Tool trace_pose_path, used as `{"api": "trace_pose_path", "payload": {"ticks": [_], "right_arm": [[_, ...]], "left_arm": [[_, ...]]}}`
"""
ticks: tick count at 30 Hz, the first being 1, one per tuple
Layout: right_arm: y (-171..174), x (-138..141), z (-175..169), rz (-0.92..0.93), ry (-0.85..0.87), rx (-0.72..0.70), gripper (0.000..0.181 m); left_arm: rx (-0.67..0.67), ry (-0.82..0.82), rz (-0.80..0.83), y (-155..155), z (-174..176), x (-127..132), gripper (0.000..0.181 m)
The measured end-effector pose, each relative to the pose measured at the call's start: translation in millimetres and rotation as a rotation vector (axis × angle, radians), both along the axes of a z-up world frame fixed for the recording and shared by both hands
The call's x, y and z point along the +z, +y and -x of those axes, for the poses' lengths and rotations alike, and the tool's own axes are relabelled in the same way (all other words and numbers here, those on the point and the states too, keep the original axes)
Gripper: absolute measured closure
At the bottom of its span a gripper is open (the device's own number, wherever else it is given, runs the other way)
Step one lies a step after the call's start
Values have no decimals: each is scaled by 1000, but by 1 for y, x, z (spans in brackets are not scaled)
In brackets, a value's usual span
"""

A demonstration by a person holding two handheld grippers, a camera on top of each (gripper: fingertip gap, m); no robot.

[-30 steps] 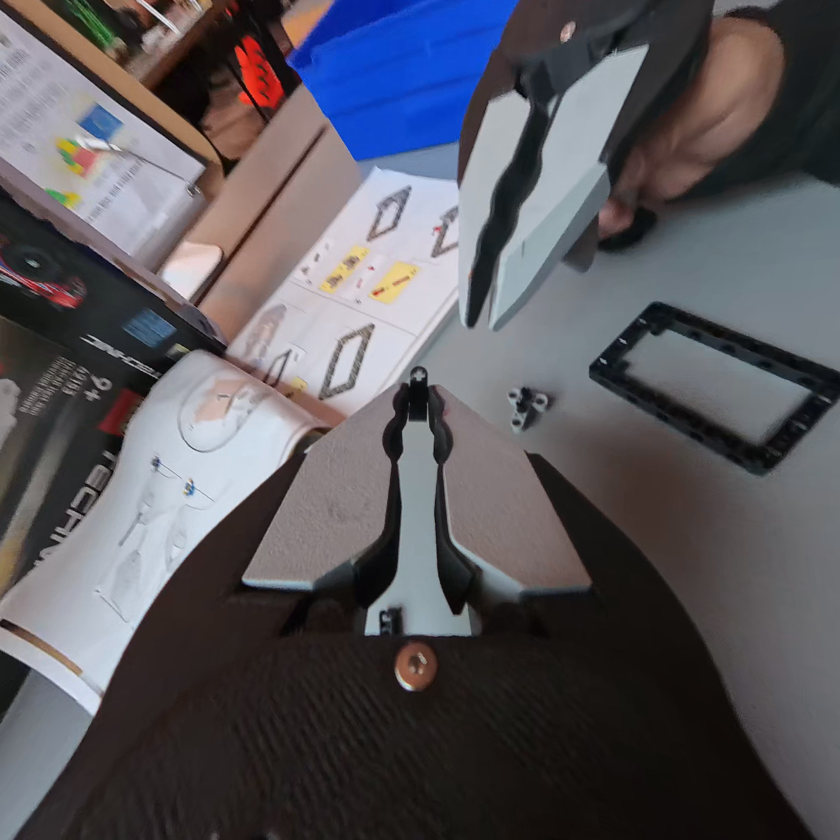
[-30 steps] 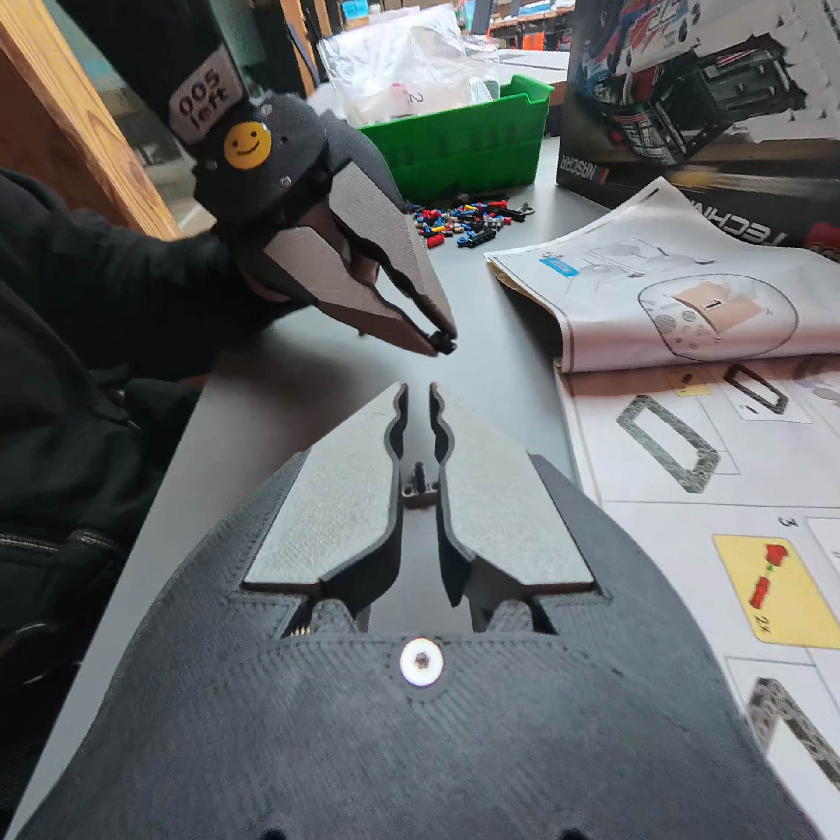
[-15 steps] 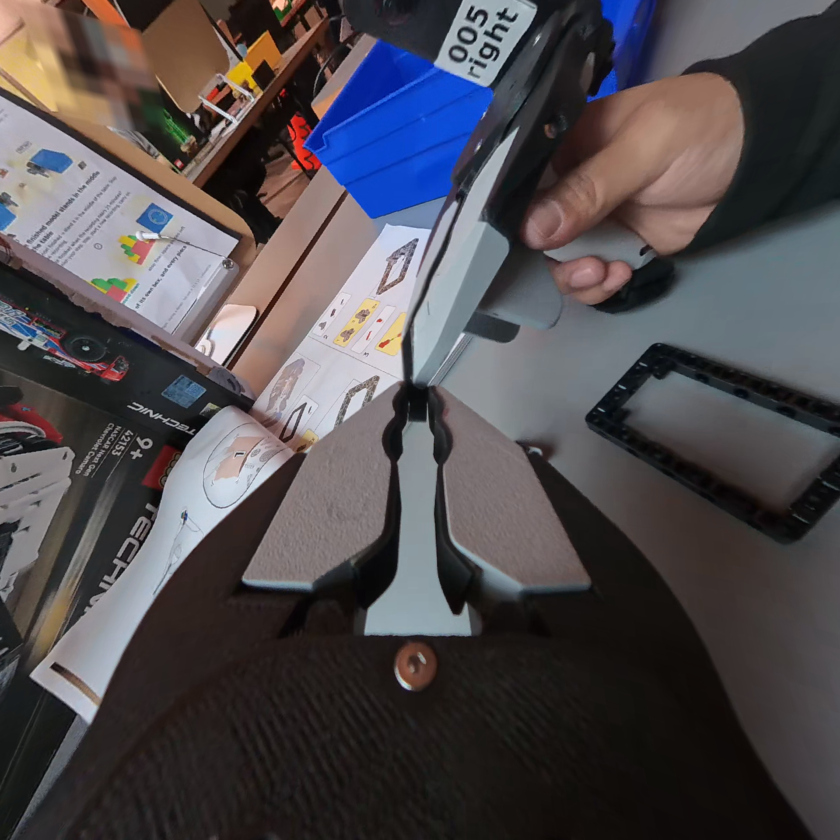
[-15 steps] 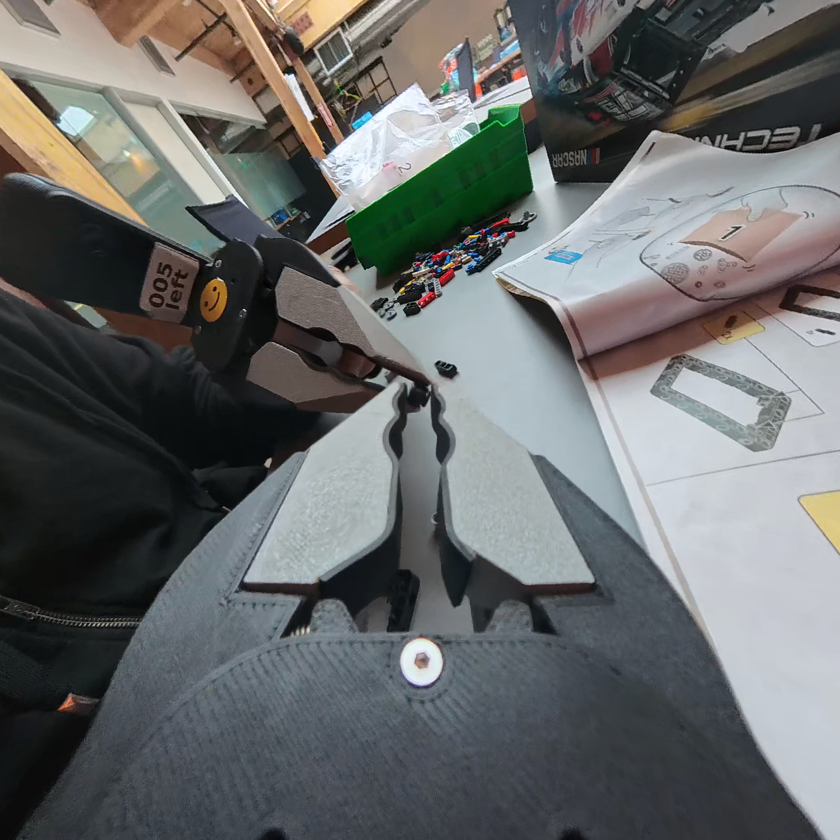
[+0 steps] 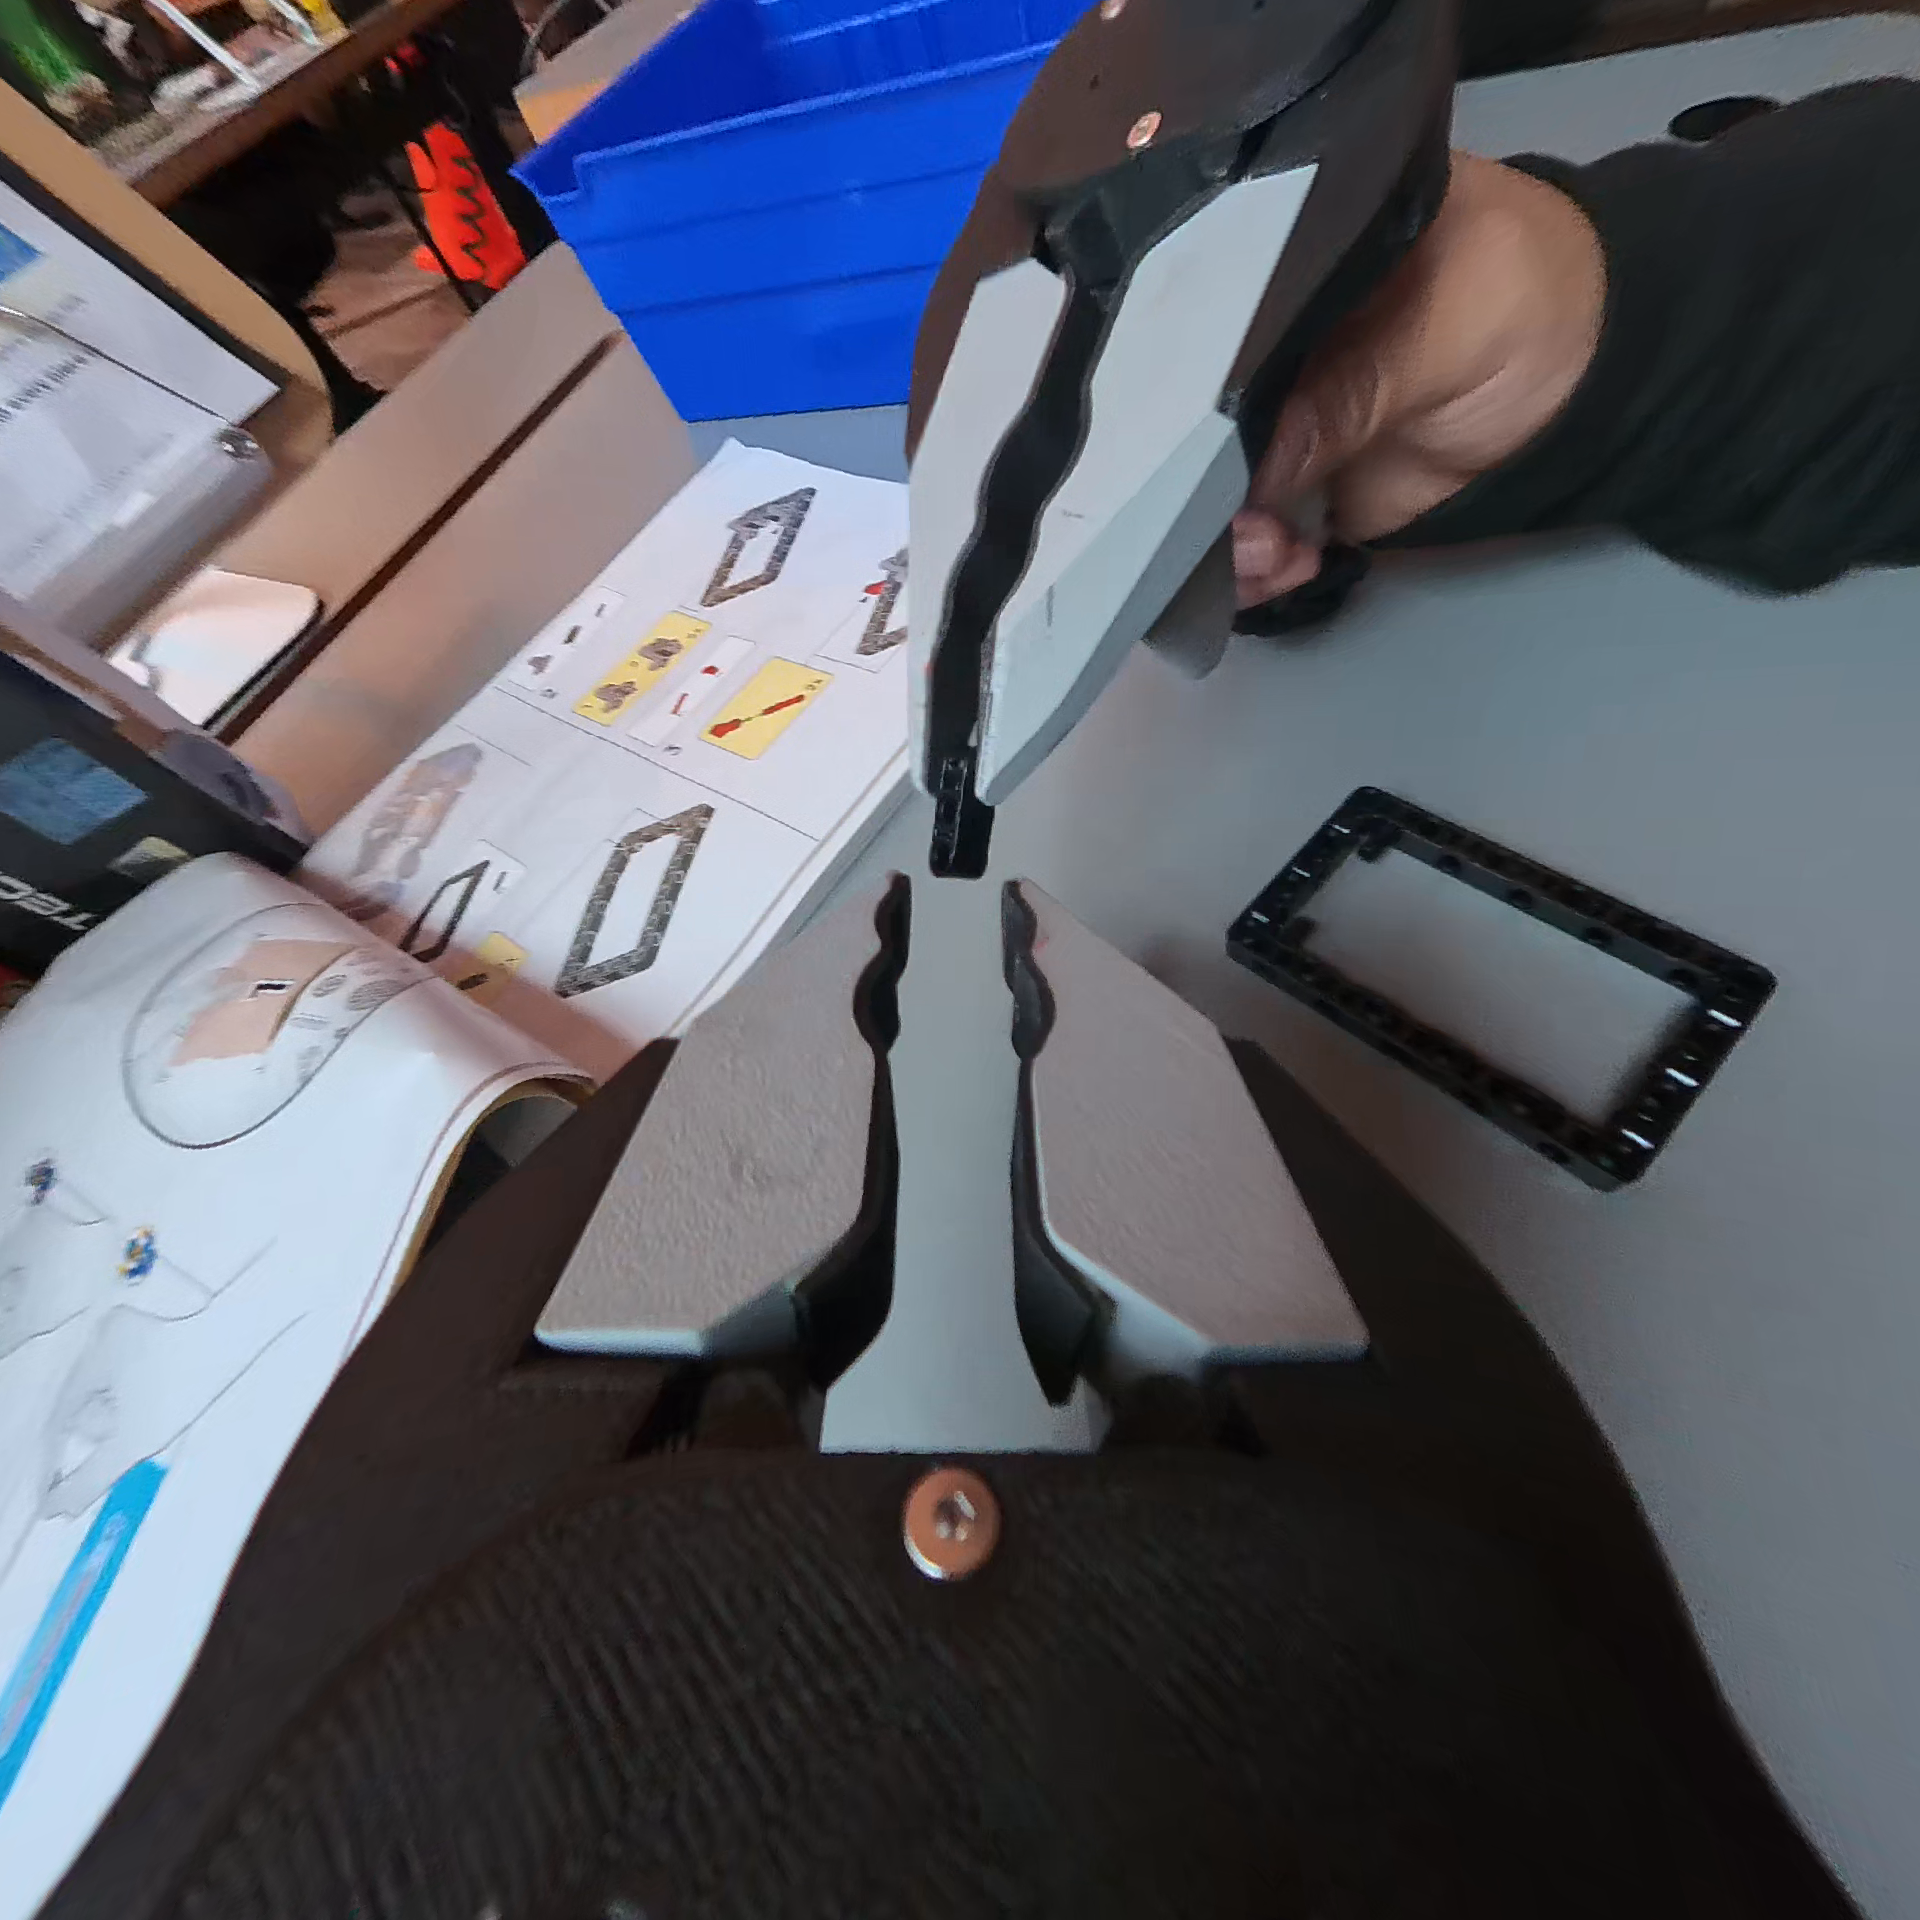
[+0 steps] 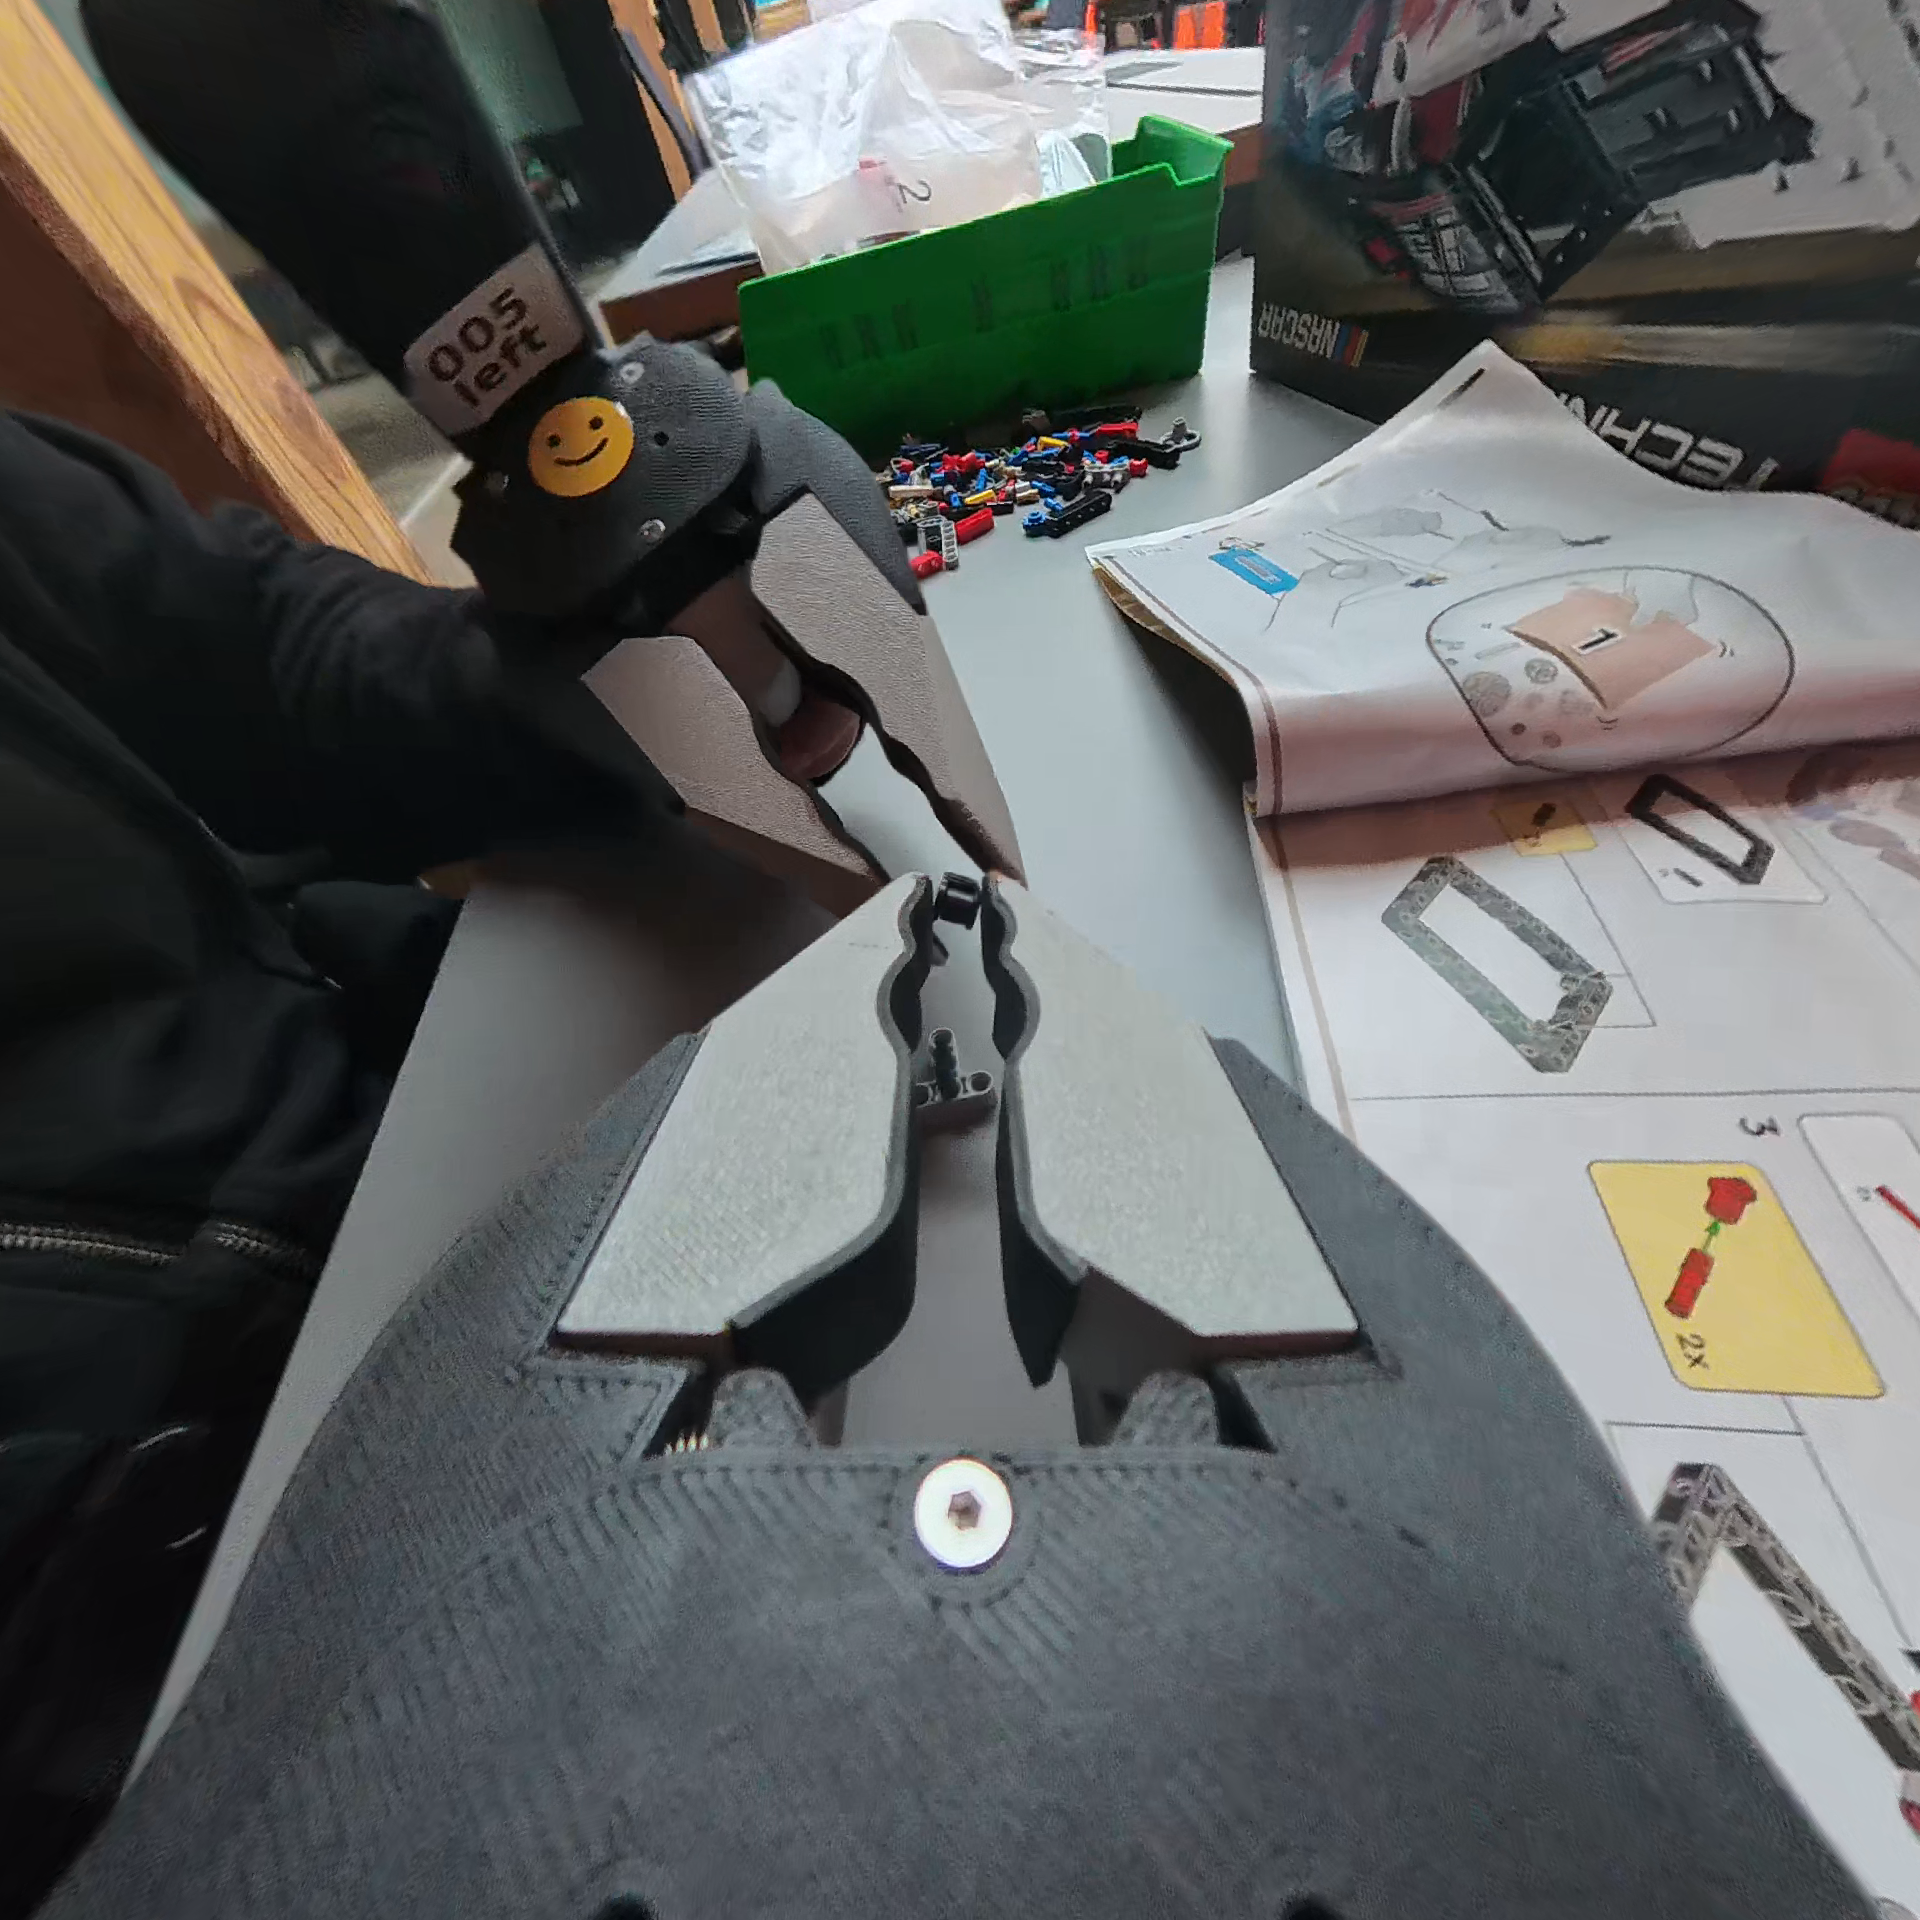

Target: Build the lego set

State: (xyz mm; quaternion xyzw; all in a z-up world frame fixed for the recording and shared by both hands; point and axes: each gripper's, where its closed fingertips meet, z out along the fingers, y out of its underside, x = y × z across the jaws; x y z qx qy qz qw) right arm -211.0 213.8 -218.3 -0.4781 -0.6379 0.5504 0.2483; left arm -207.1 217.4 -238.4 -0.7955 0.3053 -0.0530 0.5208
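My right gripper (image 6: 958,902) is shut on a small black pin (image 6: 958,900) at its very tips. In the left wrist view the right gripper (image 5: 951,779) hangs tip-down with the black pin (image 5: 956,831) sticking out below. My left gripper (image 5: 956,888) is open and empty, its tips just under that pin. It also shows in the right wrist view (image 6: 935,852), open, tip to tip with the right one. A small grey connector (image 6: 951,1081) lies on the table under the right gripper. A black rectangular frame (image 5: 1423,1060) lies flat to the right.
An open instruction booklet (image 5: 644,748) lies left of the grippers and also shows in the right wrist view (image 6: 1558,1039). A blue bin (image 5: 790,208) stands behind it. A green bin (image 6: 987,312), a pile of loose pieces (image 6: 1018,478) and the set's box (image 6: 1558,187) stand farther off. Left and right tips are no more than a few centimetres apart. The small grey connector (image 6: 951,1081) is about 4 cm from my left fingertips.
The left gripper held the black pin one second ago. The grippers met tip to tip; now the right gripper holds the pin and the left has opened.
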Motion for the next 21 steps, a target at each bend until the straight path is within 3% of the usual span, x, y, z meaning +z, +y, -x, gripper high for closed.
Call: {"api": "trace_pose_path", "payload": {"ticks": [9, 21], "right_arm": [[-21, -1, -12, -253, 76, 126, 176], [-25, 3, -15, -275, 107, 144, 176]], "left_arm": [[-120, -50, 18, -13, -19, 1, 172], [-159, -103, 7, -18, -22, 7, 174]]}}
